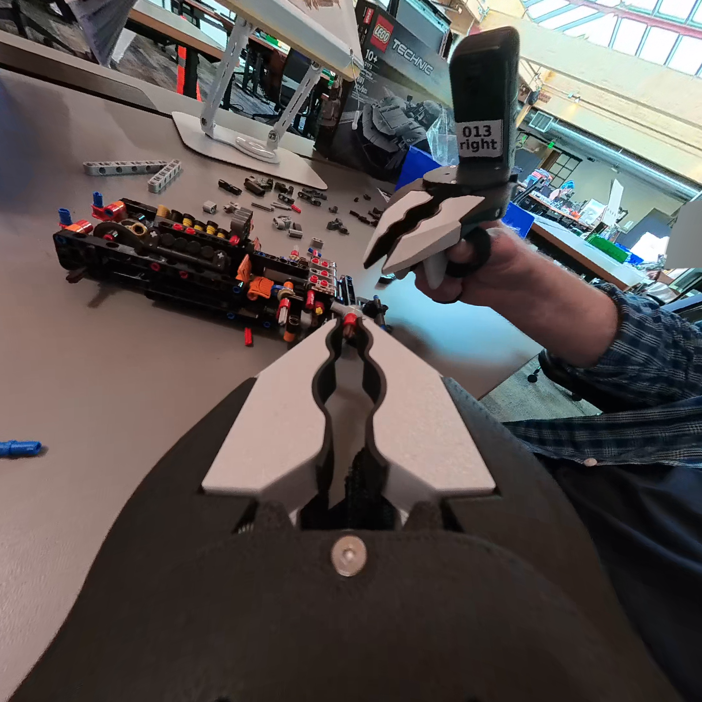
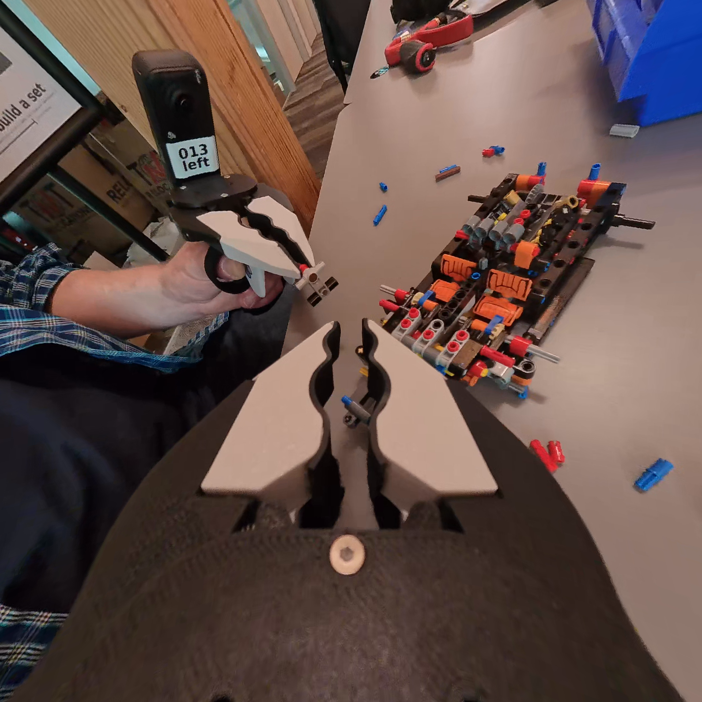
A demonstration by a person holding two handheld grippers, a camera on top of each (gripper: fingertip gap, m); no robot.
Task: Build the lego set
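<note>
Far left in the left wrist view, a lone blue pin point(image 1: 19, 448) sits at nine o'clock on the grey table point(image 1: 114, 380). Up at ten o'clock, two light grey beams point(image 1: 133, 169) lie touching in a V. Below them the long black chassis build point(image 1: 190, 262) stretches across, studded with red, yellow and orange parts. Behind it, loose black and grey pieces point(image 1: 288, 205) are scattered near the white stand point(image 1: 247, 148) with the set's box point(image 1: 399, 95) at twelve o'clock.

Centre frame, the left gripper point(image 1: 348, 327) is clenched on a small sub-assembly point(image 1: 349, 317), a red pin nipped right at the fingertips, held just off the chassis's near end. In the right wrist view that same piece point(image 2: 317, 283) shows as a grey cross connector with black ends, hanging clear of the table at ten o'clock.

At two o'clock in the left view, the right gripper point(image 1: 374, 266) hovers in a hand point(image 1: 505, 273), fingers parted at the tips and holding nothing. In its own view the right gripper's fingertips stand apart, with a small grey-and-blue piece point(image 2: 355, 409) lying on the table below the gap.
</note>
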